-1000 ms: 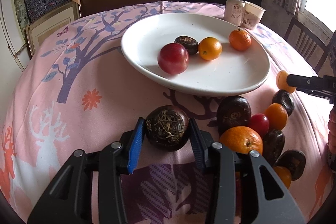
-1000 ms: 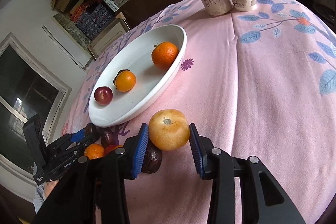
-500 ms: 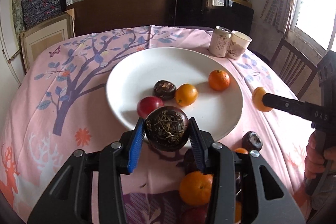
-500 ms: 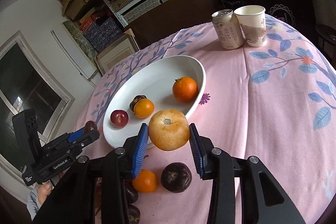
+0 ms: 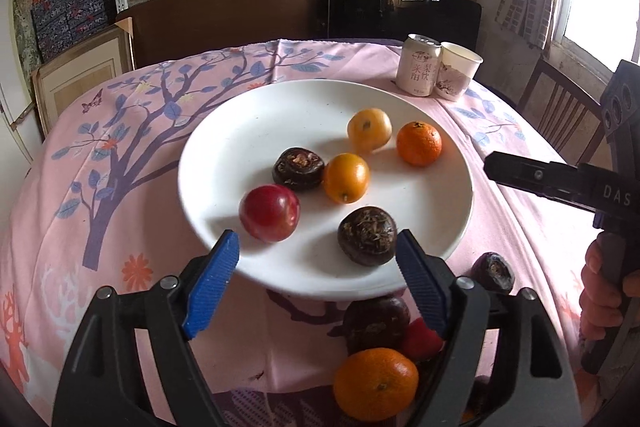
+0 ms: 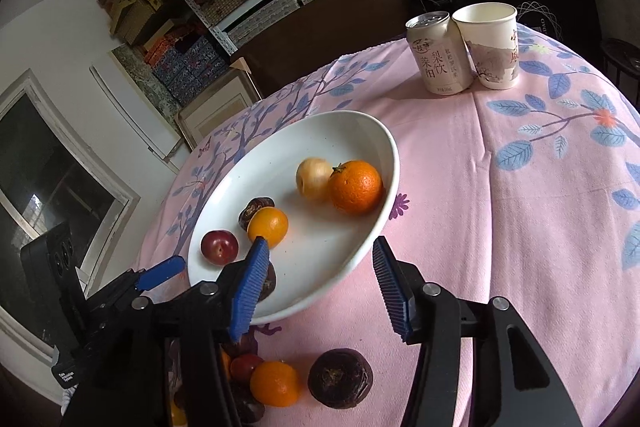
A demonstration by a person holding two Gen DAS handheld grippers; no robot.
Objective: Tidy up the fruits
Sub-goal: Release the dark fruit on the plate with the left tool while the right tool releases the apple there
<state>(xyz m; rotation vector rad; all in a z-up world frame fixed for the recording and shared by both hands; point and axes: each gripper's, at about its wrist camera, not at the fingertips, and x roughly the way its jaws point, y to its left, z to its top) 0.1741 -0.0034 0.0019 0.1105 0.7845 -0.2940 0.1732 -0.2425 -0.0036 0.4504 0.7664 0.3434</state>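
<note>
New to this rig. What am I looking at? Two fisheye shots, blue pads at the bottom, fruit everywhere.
No robot here: a person holds a two-finger tool in each hand, with a camera on each looking along its fingers. One picture is from the left tool, the other from the right tool. Each also catches the other tool at its edge. On the pink cloth sits a white plate with six fruits: a red one, three orange or yellow, two dark. More fruit lies loose near the camera; a can and a cup stand behind. Both tools are opening and hold nothing.

The white can (image 6: 439,55) reads "梨饮" and "莱阳". The right gripper's (image 5: 568,183) black body shows "DAS".
</note>
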